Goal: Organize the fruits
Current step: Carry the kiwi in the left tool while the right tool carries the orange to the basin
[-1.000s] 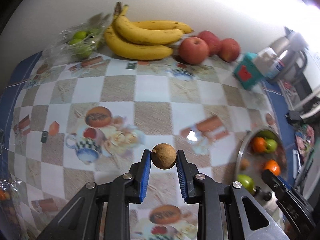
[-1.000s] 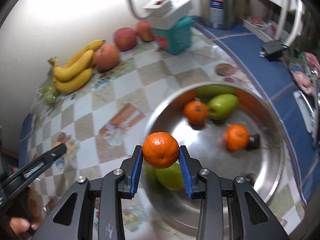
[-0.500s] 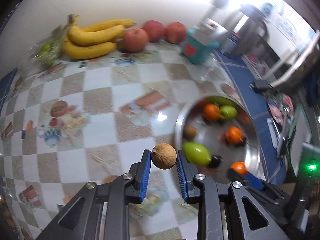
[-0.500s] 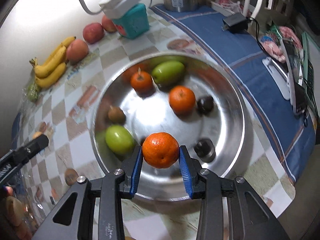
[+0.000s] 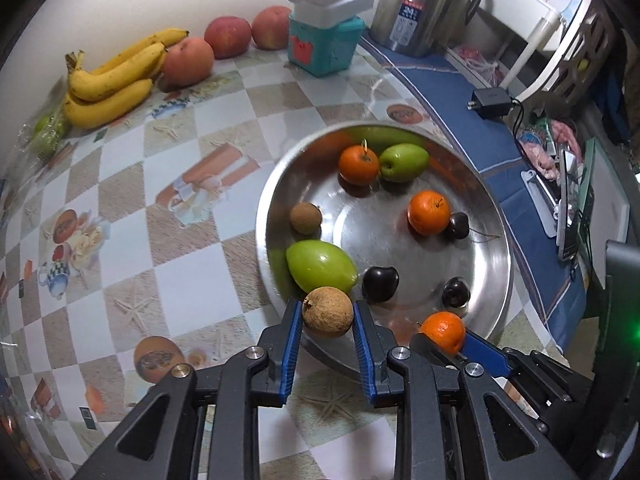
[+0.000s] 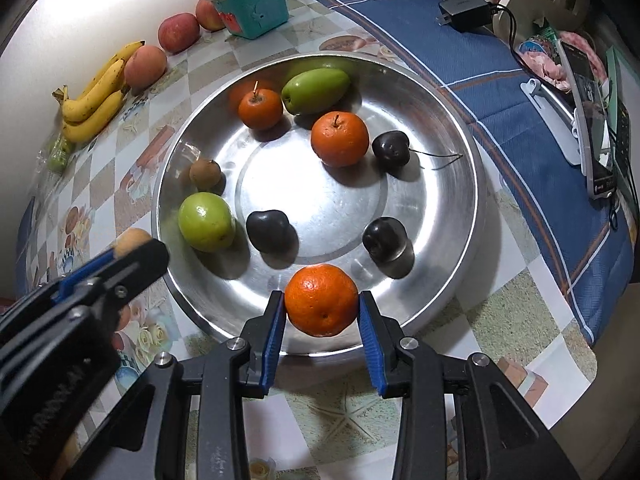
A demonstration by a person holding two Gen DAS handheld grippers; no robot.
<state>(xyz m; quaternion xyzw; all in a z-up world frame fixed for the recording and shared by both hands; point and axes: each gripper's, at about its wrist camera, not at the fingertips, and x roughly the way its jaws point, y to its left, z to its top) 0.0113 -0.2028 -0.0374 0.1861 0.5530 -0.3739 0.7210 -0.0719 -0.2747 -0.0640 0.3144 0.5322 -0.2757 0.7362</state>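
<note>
My left gripper (image 5: 327, 314) is shut on a small brown round fruit (image 5: 328, 311), held over the near left rim of a steel bowl (image 5: 264, 220). My right gripper (image 6: 322, 302) is shut on an orange (image 6: 321, 299) above the bowl's (image 6: 464, 216) near rim. Inside the bowl lie two oranges (image 6: 339, 138), two green fruits (image 6: 206, 221), another brown fruit (image 6: 205, 173) and three dark fruits (image 6: 268, 230). In the left wrist view the right gripper (image 5: 450, 338) with its orange (image 5: 444, 331) shows at the lower right. The left gripper's fingers (image 6: 120, 264) show at the left of the right wrist view.
Bananas (image 5: 112, 80) and three apples (image 5: 188, 62) line the wall at the back left, with bagged green fruit (image 5: 48, 130) beside them. A teal box (image 5: 324, 46) and a steel kettle (image 5: 420, 8) stand behind the bowl. A charger (image 6: 466, 12) and a phone (image 6: 592, 120) lie on the blue cloth at the right.
Both grippers have swung over toward the bowl, each still holding its fruit. The left one has come from the open tablecloth to the bowl's rim; the right one has drawn back to the near rim.
</note>
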